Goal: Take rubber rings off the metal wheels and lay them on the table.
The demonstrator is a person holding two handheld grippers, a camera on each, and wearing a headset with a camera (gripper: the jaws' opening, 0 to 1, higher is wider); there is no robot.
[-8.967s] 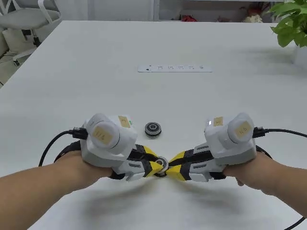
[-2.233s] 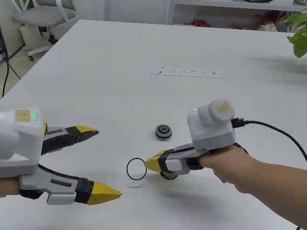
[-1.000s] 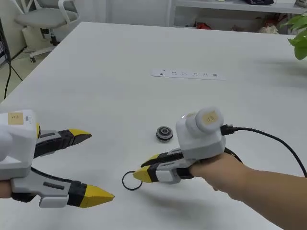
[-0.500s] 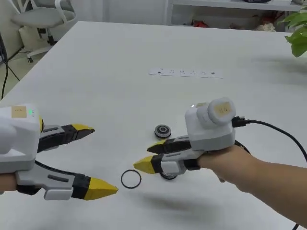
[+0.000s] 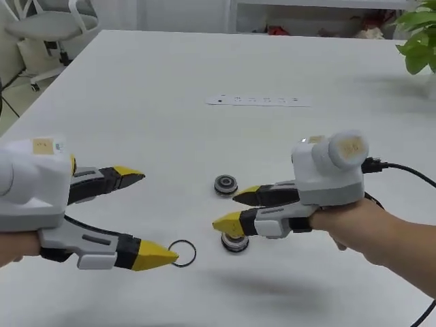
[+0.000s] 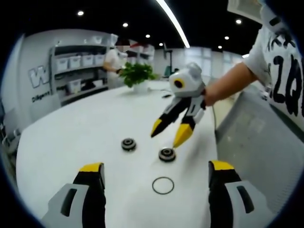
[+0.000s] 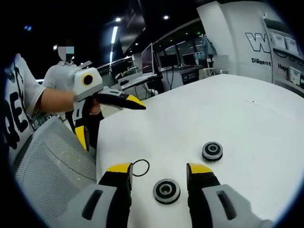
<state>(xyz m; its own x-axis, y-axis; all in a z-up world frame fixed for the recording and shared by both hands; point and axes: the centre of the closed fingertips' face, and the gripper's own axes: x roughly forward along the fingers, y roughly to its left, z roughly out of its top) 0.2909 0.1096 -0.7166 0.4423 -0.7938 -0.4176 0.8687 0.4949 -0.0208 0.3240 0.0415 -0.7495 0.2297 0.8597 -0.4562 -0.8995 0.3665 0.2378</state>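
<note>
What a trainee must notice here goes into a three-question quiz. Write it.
1. True or false: the rubber ring lies flat on the table, gripped by neither gripper.
2. How many metal wheels stand on the table? A. one B. two C. three
3. Fill in: the jaws of the left gripper and of the right gripper both stand ____.
Key: 1 true; 2 B; 3 open.

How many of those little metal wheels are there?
2. One wheel lies farther out; the other sits by the right gripper's tips, near the loose ring.
</note>
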